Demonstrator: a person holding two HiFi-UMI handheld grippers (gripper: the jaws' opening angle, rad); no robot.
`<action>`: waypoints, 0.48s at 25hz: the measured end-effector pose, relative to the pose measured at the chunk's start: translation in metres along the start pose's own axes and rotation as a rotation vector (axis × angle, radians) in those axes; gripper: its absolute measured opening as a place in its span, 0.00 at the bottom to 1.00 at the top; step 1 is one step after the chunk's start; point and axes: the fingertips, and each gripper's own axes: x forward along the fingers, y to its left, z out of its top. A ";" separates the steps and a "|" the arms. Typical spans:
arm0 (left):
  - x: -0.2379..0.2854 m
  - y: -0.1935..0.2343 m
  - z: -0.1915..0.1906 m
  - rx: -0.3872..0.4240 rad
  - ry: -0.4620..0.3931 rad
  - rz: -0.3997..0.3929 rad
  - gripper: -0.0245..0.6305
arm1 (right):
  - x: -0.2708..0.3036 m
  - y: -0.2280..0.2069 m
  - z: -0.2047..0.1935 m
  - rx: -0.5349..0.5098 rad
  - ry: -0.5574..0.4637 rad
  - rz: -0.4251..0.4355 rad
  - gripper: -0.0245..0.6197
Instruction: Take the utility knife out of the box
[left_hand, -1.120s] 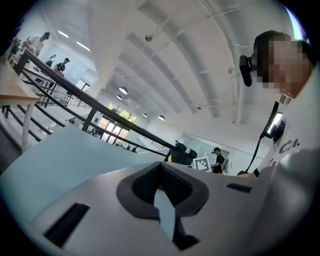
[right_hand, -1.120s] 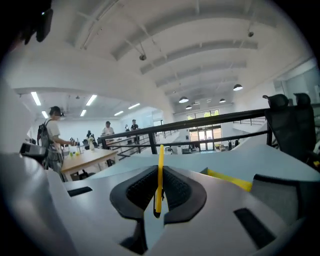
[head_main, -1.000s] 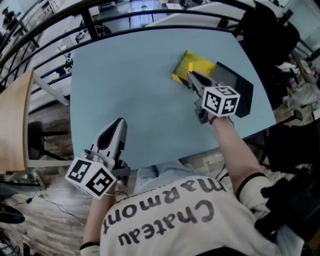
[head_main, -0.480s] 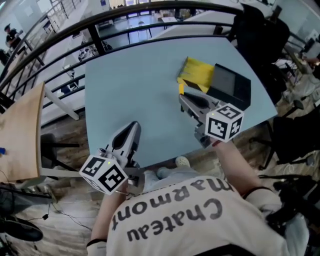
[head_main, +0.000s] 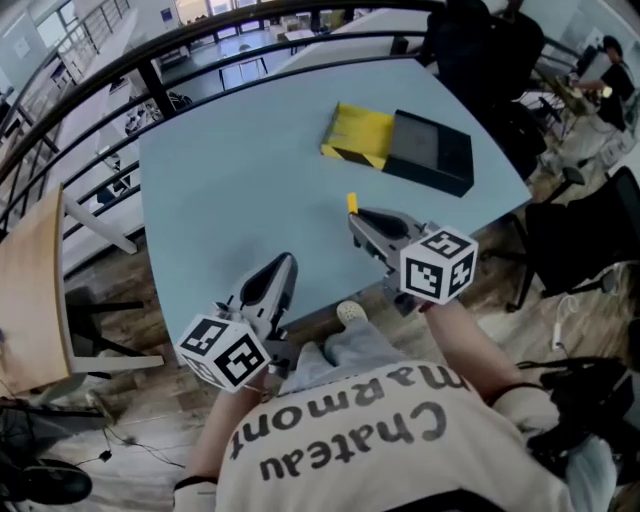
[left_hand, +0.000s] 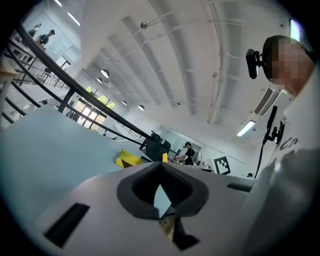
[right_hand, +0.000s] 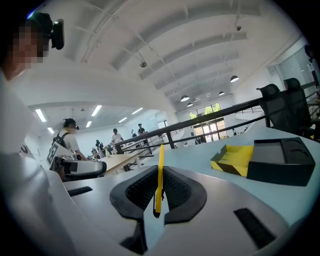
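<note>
A slim yellow utility knife (right_hand: 159, 180) stands on edge between the jaws of my right gripper (right_hand: 159, 197), which is shut on it. In the head view its yellow tip (head_main: 352, 204) pokes out past the right gripper (head_main: 362, 222), held above the table's near right part. The box lies far right on the table: a black tray (head_main: 430, 150) with its yellow sleeve (head_main: 358, 135) slid off to the left; both show in the right gripper view as the tray (right_hand: 282, 161) and the sleeve (right_hand: 234, 159). My left gripper (head_main: 279, 275) sits at the near table edge, shut, nothing in it.
The pale blue table (head_main: 240, 170) is ringed by a dark railing (head_main: 150, 80) at the far side. A wooden chair (head_main: 25, 290) stands left. Black office chairs (head_main: 590, 240) stand right of the table. People stand in the background of both gripper views.
My right gripper has pulled back from the box toward the near table edge, carrying the yellow knife away from it. The left gripper stayed near the front edge.
</note>
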 end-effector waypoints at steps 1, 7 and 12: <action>0.005 -0.001 -0.006 -0.002 0.016 -0.006 0.04 | -0.003 -0.001 -0.004 0.003 0.005 -0.003 0.12; 0.031 -0.019 -0.022 0.004 0.064 -0.039 0.04 | -0.028 -0.018 -0.017 0.032 0.010 -0.043 0.12; 0.044 -0.045 -0.017 0.055 0.071 -0.043 0.04 | -0.049 -0.032 0.005 0.057 -0.066 -0.028 0.12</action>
